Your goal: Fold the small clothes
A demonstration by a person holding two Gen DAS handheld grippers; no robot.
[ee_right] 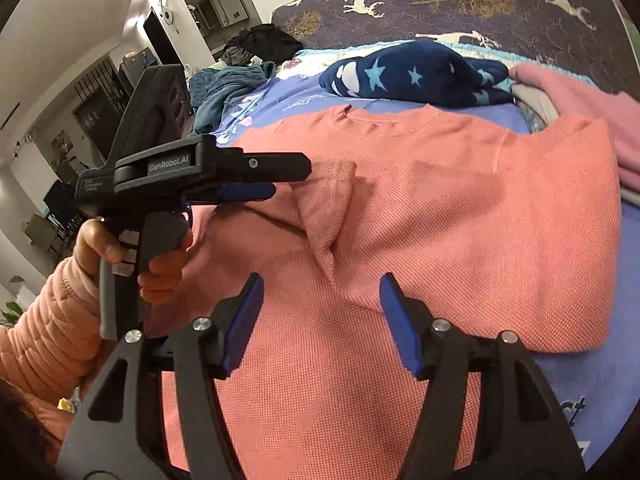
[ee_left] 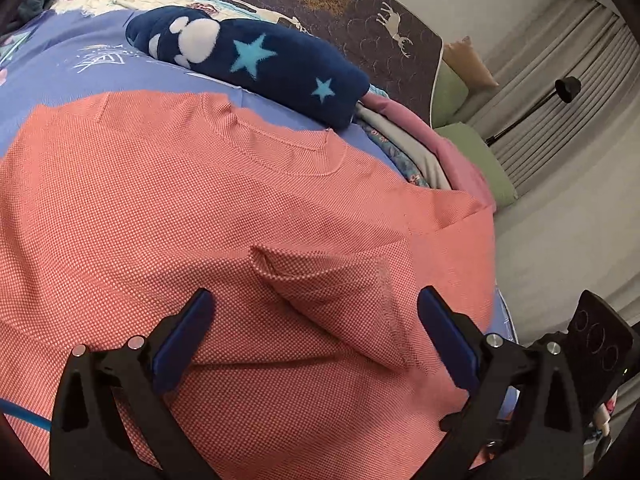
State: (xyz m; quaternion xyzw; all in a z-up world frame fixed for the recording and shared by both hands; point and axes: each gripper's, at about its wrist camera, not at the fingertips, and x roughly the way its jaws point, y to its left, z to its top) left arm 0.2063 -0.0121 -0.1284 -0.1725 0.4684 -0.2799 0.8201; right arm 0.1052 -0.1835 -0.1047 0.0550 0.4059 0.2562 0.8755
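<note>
A coral-pink knit shirt [ee_left: 200, 216] lies spread on the blue bedsheet [ee_left: 72, 76], neckline toward the far side. One sleeve [ee_left: 332, 292] is folded in across the body. My left gripper [ee_left: 314, 300] is open, hovering just above that folded sleeve. In the right wrist view the same shirt [ee_right: 460, 216] fills the middle, and my right gripper [ee_right: 322, 284] is open over its lower part, near the sleeve's edge [ee_right: 324, 208]. The left gripper also shows in the right wrist view [ee_right: 264, 176], over the shirt's left side; from this side I cannot tell how its jaws stand.
A rolled navy fleece with stars [ee_left: 256, 60] lies beyond the shirt's collar. Pink and grey clothes [ee_left: 440, 148] are piled at the right. A dark deer-print blanket [ee_right: 460, 4] covers the far bed. Teal and dark clothes [ee_right: 232, 76] lie at the far left.
</note>
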